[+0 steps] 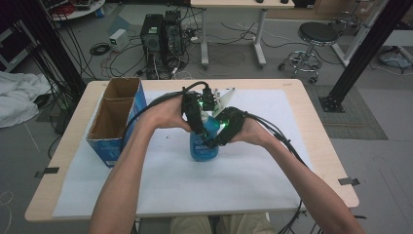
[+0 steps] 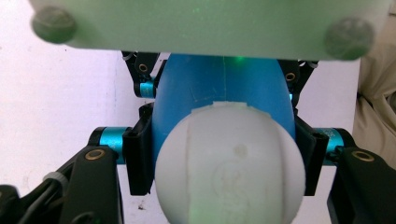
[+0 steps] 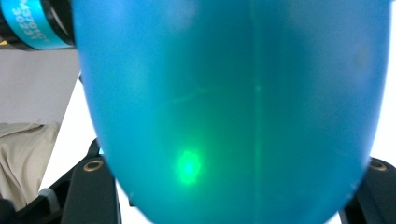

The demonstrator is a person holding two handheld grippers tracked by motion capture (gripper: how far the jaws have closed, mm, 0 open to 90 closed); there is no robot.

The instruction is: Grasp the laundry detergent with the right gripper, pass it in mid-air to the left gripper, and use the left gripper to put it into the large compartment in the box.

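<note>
Both hand-held grippers [image 1: 208, 127] clamp the blue bottle [image 1: 204, 146], hiding its upper half.

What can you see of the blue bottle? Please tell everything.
The bottle is translucent blue plastic with a rounded shoulder, a mould seam down its side and a white domed cap. It stands upright near the middle of the white mat, with a label of pale text low on its body. The left gripper comes from above, its jaws closed on the shoulder just below the cap. The right gripper presses against the body from the side.
</note>
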